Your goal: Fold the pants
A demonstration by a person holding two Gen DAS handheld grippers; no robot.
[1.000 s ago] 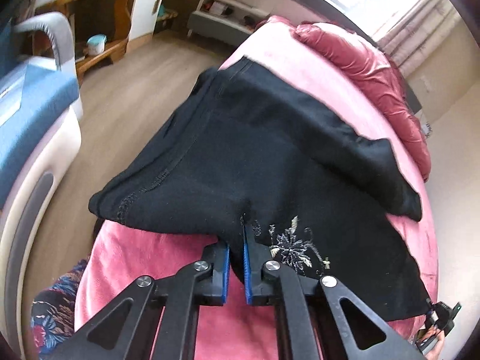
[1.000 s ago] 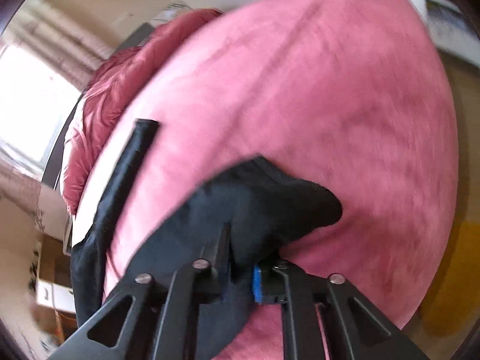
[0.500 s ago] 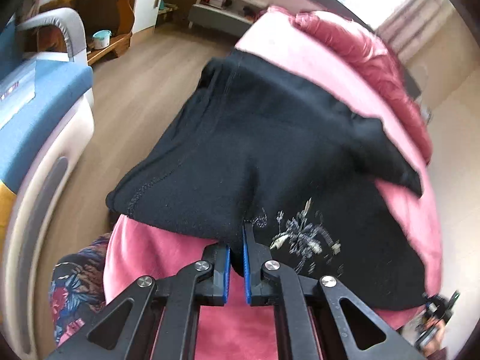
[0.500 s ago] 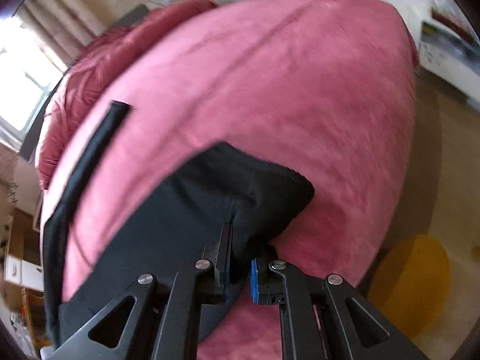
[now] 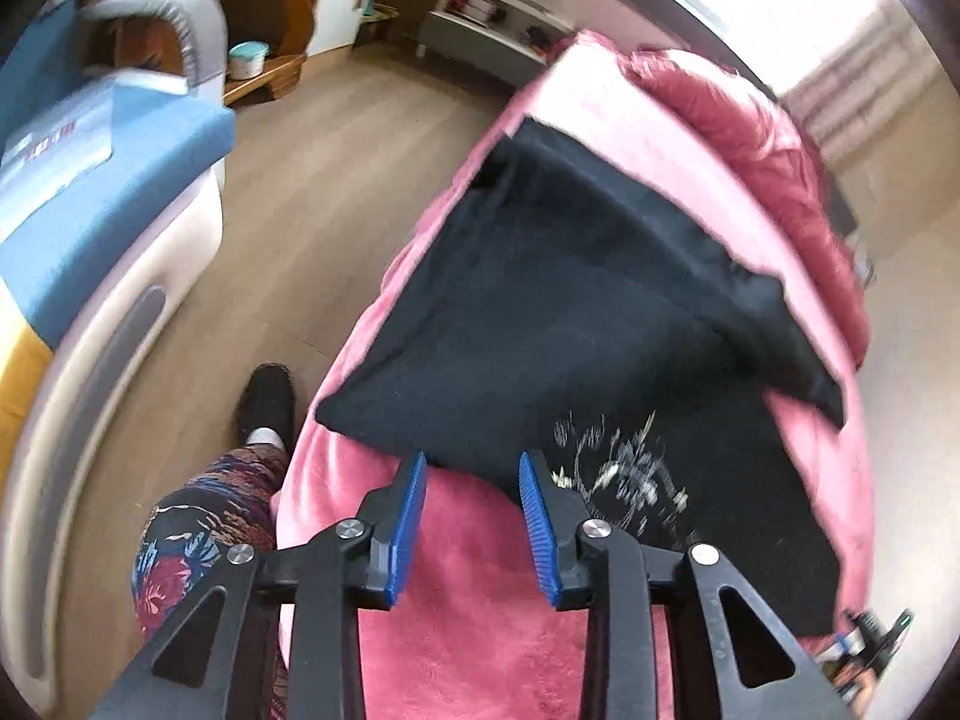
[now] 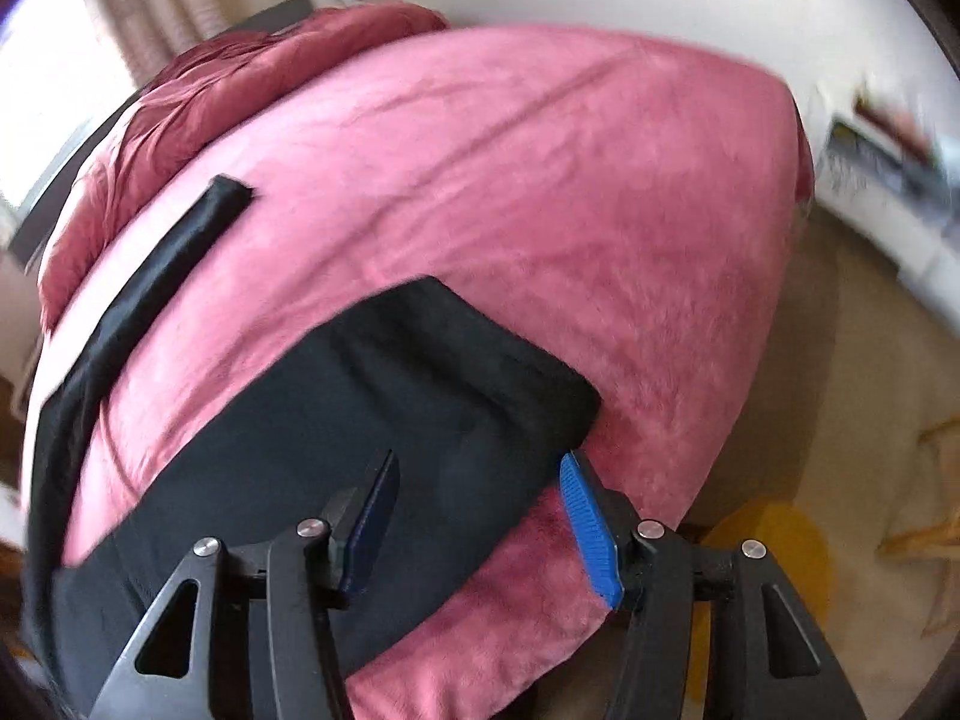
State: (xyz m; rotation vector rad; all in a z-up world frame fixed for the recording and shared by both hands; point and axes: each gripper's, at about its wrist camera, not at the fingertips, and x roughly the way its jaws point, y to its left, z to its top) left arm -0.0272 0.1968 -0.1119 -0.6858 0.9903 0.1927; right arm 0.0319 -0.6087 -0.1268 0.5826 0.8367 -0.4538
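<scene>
The black pants (image 5: pixel 570 324) lie folded on the pink blanket (image 5: pixel 480 600) of the bed, with a pale floral print near the lower right edge. My left gripper (image 5: pixel 474 474) is open, just off the near edge of the pants, holding nothing. In the right wrist view the pants (image 6: pixel 372 432) lie flat with a folded corner to the right. My right gripper (image 6: pixel 480 474) is open over that corner and holds nothing. A narrow black strip of the pants (image 6: pixel 180 240) runs up the far left.
A crumpled dark-red quilt (image 5: pixel 768 138) lies along the far side of the bed. A blue and white machine (image 5: pixel 90 228) stands on the left on the wooden floor (image 5: pixel 300 210). The person's patterned leg (image 5: pixel 198 510) and black shoe (image 5: pixel 267 402) are beside the bed.
Both grippers have opened and let go of the pants, which now lie flat on the blanket. Both have pulled back slightly from the fabric.
</scene>
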